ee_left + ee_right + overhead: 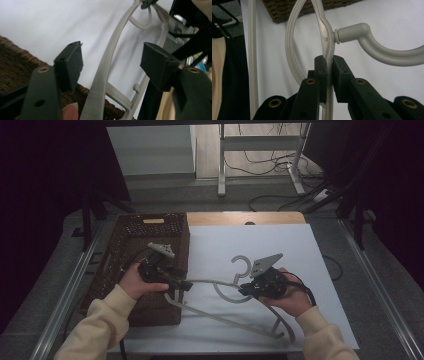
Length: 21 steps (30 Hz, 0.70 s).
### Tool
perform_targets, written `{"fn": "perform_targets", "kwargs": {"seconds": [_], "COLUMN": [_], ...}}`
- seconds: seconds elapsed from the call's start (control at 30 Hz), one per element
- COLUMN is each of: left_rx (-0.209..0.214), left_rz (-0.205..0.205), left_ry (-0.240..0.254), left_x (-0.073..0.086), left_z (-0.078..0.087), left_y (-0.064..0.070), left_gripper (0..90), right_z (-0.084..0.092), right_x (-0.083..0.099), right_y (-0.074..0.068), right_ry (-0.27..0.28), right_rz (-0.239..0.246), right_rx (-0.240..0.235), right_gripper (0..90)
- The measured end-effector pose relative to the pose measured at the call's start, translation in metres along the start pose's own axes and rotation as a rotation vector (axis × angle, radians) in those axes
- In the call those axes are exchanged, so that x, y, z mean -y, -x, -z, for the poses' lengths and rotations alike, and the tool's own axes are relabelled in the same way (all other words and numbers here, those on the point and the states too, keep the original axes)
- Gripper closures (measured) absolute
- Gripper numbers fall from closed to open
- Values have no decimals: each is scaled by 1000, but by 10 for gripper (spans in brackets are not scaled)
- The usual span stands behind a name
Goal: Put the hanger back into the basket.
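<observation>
Grey plastic hanger [220, 292] lies on the white table sheet [300, 250], hook pointing away, long bar running left to right. The right gripper view shows the right gripper [329, 65] clamped on its neck. Left gripper [110, 65] gapes — arm between the pads, seemingly untouched. Wicker basket [125, 240] crowds the left end.

No readable text, label, brand, number or sign on anything.
</observation>
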<state>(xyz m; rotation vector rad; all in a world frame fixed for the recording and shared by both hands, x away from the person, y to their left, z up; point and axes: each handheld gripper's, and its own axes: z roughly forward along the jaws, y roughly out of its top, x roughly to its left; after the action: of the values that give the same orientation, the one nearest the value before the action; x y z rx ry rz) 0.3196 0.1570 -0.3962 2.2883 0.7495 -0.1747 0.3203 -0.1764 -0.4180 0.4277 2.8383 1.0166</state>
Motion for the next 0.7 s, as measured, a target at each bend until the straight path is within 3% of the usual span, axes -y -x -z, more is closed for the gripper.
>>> {"fn": "perform_targets", "kwargs": {"seconds": [0.1, 0.13, 0.17, 0.37, 0.4, 0.43, 0.5, 0.6, 0.7], "left_rx": [9, 9, 12, 27, 50, 73, 89, 86, 77], "left_rz": [-23, -23, -38, -63, -61, -87, -103, -111, -116], "left_ry": [-62, -62, -99, -147, -143, -156, -148, -132, -104], "left_x": [-4, -4, -6, -8, -8, -7, -7, -6, -4], "left_z": [-6, -6, -10, -17, -17, -16, -14, -12, -7], "left_y": [0, 0, 1, 2, 2, 2, 4, 6, 7], "left_gripper": [464, 495, 526, 735, 746, 762, 785, 806, 804], "right_z": [0, 0, 0, -1, -1, -1, -1, -1, 0], "right_x": [-1, -1, -1, -2, -2, -1, 0, 1, 2], "right_y": [-1, -2, -2, -4, -4, -4, -2, 0, 3], "right_ry": [3, 4, 5, 1, 1, 2, 11, 20, 54], "right_rz": [11, 12, 16, 29, 25, 21, 7, -5, -43], "right_rx": [-7, -9, -11, -20, -21, -21, -21, -38, -63], "right_gripper": [821, 821, 822, 818, 815, 808, 797, 791, 725]}}
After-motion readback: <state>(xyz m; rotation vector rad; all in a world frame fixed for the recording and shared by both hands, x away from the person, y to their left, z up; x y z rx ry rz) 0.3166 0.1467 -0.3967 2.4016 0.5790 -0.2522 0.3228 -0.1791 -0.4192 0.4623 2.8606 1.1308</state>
